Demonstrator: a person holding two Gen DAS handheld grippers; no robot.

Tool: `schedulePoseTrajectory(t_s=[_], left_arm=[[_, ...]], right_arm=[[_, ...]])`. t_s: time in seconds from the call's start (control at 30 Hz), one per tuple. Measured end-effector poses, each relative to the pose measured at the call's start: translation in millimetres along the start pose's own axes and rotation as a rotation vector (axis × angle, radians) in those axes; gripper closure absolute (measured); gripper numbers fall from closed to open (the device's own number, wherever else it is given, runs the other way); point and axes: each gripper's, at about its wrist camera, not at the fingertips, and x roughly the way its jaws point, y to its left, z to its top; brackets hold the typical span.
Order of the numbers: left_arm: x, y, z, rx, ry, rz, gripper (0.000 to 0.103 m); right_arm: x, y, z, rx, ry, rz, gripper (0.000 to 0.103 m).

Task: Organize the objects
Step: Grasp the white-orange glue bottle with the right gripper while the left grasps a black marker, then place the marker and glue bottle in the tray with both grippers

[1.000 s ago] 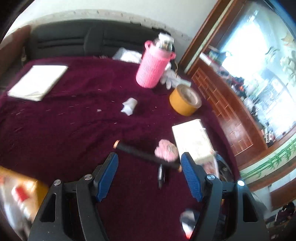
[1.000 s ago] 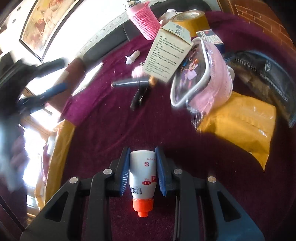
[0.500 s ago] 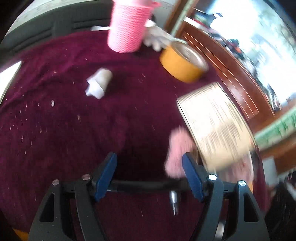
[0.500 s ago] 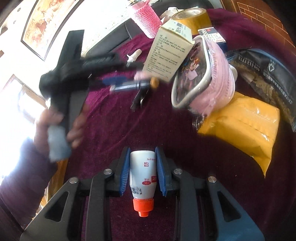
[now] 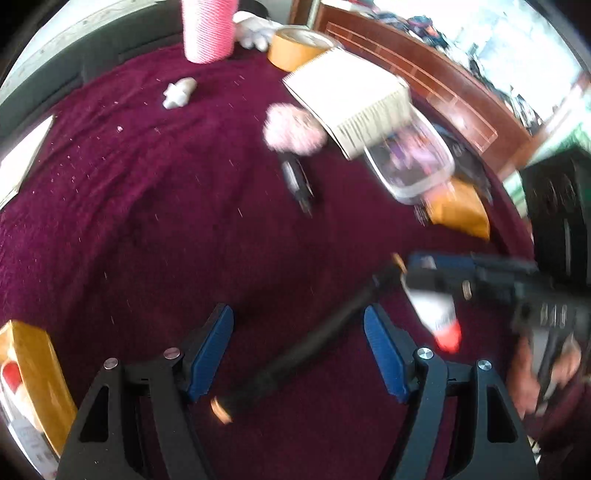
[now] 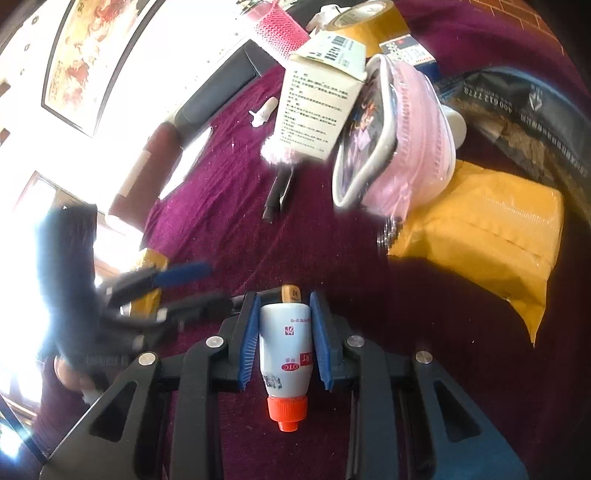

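My right gripper (image 6: 284, 336) is shut on a white tube with an orange cap (image 6: 286, 347), cap toward the camera. It also shows in the left wrist view (image 5: 436, 314) with the right gripper (image 5: 424, 273). My left gripper (image 5: 299, 347) is open, its blue pads either side of a black pen with orange ends (image 5: 314, 339) that lies slanted between them. One orange end (image 6: 290, 294) shows just beyond the tube. Whether the pen touches a pad I cannot tell. The left gripper (image 6: 177, 277) is blurred at the left.
On the maroon cloth (image 5: 129, 221) lie a pink mesh bottle (image 5: 208, 29), tape roll (image 5: 299, 44), white box (image 5: 351, 99), pink pouch (image 6: 399, 140), pink fluffy ball (image 5: 293, 129), black clip (image 5: 297, 181), small white piece (image 5: 179, 92), yellow packet (image 6: 487, 229) and a black bag (image 6: 517, 110).
The left gripper moved from the far pen position toward the near right, close to the right gripper. The black pen came with it and now lies slanted. The right gripper stayed still, holding the tube.
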Motion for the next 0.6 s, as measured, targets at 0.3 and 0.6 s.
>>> schedulePoseTrajectory(t_s=[0.3,0.6], left_arm=[[-4.9,-47.5,-29.0,0.162,-0.048,0.187,0.034],[-14.9,-72.3,-51.7,0.013,-0.109,0.182,0.092]], right_arm=[[6.3,0.5,-0.1,0.022,0.002,0.020,0.078],[7.5,-6.0,7.9,0.038,0.001,0.044,0.078]])
